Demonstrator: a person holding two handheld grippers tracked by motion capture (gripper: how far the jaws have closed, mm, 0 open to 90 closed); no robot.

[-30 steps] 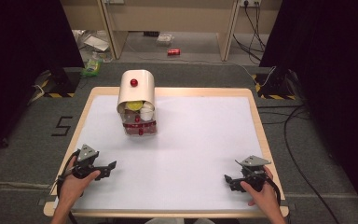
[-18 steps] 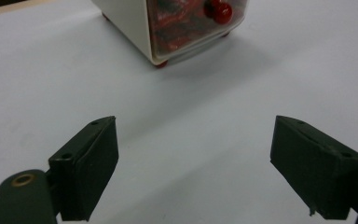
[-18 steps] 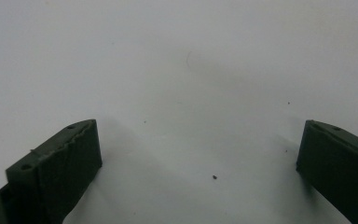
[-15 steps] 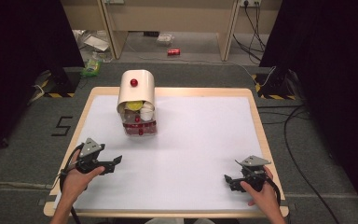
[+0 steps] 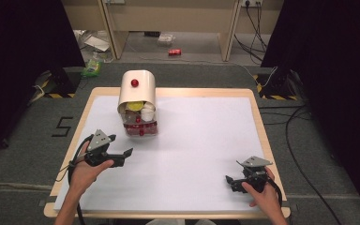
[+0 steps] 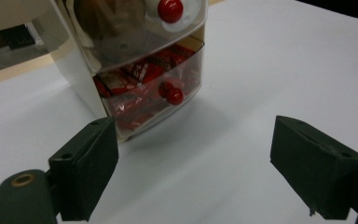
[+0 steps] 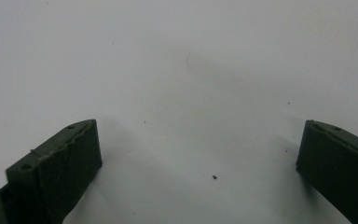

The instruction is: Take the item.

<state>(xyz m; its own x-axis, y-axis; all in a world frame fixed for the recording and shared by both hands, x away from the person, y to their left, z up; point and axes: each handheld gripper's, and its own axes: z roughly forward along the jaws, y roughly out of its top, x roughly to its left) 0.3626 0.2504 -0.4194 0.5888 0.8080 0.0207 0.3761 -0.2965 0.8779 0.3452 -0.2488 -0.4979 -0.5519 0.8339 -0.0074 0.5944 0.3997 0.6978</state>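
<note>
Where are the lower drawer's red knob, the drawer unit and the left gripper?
lower drawer's red knob (image 6: 173,94), left gripper view, on its round front.
drawer unit (image 5: 138,89), high view, on its curved cream top.
left gripper (image 5: 124,158), high view, between its fingertips.

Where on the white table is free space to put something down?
The wide middle of the table between the left gripper and right gripper is bare, as is the whole right half. Only the far left is occupied, by the small drawer cabinet.

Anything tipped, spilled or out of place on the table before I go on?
Nothing stands out. The small drawer cabinet stands upright on the white table, both red-knobbed drawers pushed in, nothing spilled. Both tools, left and right, are open and hold nothing.
</note>
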